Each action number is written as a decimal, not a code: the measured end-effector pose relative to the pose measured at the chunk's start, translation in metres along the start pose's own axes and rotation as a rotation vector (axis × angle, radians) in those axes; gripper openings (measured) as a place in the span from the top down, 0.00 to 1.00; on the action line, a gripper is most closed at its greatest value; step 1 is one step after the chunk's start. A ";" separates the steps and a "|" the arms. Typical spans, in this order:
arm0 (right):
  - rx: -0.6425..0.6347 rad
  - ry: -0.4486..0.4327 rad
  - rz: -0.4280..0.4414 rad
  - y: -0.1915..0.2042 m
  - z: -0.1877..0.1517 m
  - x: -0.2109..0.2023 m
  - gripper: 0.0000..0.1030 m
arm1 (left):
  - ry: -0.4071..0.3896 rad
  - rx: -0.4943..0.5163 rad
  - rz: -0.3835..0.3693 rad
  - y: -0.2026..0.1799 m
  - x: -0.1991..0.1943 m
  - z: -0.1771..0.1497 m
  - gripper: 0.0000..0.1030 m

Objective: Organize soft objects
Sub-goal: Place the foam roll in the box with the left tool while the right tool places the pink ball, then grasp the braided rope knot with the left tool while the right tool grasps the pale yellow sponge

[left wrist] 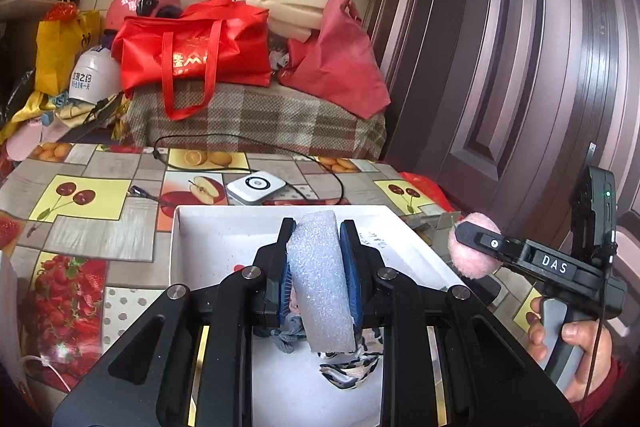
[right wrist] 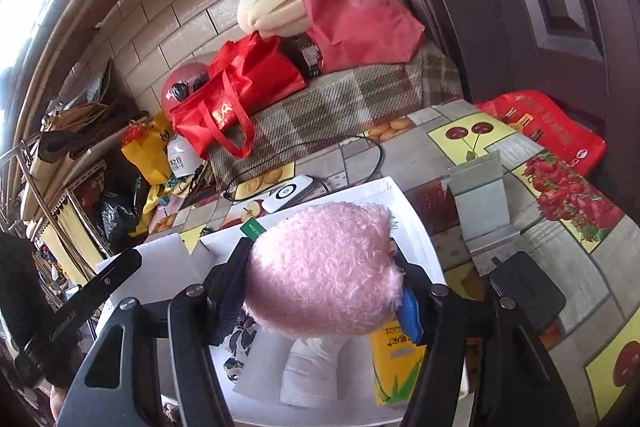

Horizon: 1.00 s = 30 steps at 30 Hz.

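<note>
My left gripper [left wrist: 316,227] is shut on a white foam strip [left wrist: 322,283] and holds it over the white box [left wrist: 208,227]. My right gripper [right wrist: 320,251] is shut on a pink fluffy plush [right wrist: 320,267] above the same white box [right wrist: 416,223]; the plush also shows in the left wrist view [left wrist: 474,251] at the box's right edge. In the box lie a black-and-white patterned cloth [left wrist: 348,367], a folded white cloth [right wrist: 308,367] and a yellow tissue pack [right wrist: 394,363].
The box stands on a table with a fruit-print cloth [left wrist: 80,195]. A white device with a black cable [left wrist: 256,187] lies behind the box. A grey cardboard piece [right wrist: 480,199] and a black block [right wrist: 528,291] lie to its right. Red bags [left wrist: 192,55] sit on a plaid bench behind.
</note>
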State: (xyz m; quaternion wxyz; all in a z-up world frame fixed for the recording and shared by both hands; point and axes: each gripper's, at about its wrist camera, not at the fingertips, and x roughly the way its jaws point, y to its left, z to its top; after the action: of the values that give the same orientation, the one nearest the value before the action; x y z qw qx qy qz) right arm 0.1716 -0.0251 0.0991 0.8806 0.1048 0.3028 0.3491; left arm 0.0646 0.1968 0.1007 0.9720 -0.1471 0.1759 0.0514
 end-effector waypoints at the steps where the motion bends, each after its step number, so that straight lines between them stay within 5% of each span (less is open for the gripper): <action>1: 0.002 0.027 -0.012 0.002 0.000 0.008 0.39 | 0.014 -0.008 -0.008 0.002 0.004 -0.001 0.79; 8: 0.001 0.058 -0.035 0.001 -0.007 0.030 0.31 | 0.031 -0.068 0.000 0.016 0.011 -0.002 0.76; 9: 0.014 0.048 -0.027 -0.001 -0.008 0.028 0.19 | 0.028 -0.087 0.002 0.019 0.009 -0.001 0.73; 10: 0.024 0.034 -0.026 -0.004 -0.006 0.026 0.09 | 0.020 -0.104 0.006 0.022 0.007 0.000 0.53; 11: 0.031 0.016 -0.025 -0.005 -0.003 0.022 0.04 | 0.005 -0.116 0.015 0.024 0.004 0.001 0.20; 13: 0.037 -0.023 -0.026 -0.005 0.000 0.014 0.00 | -0.026 -0.122 0.037 0.025 -0.003 0.003 0.00; 26: 0.039 -0.181 -0.006 0.000 0.008 -0.045 0.00 | -0.120 -0.032 0.038 0.018 -0.054 0.025 0.00; 30: 0.017 -0.135 -0.012 -0.008 -0.007 -0.064 0.00 | -0.104 0.037 0.044 0.012 -0.079 0.019 0.00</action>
State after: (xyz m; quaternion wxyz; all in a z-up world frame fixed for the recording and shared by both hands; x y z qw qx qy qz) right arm 0.1349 -0.0751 0.1197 0.9002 0.1335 0.2465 0.3332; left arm -0.0053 0.2097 0.1426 0.9811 -0.1221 0.1291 0.0771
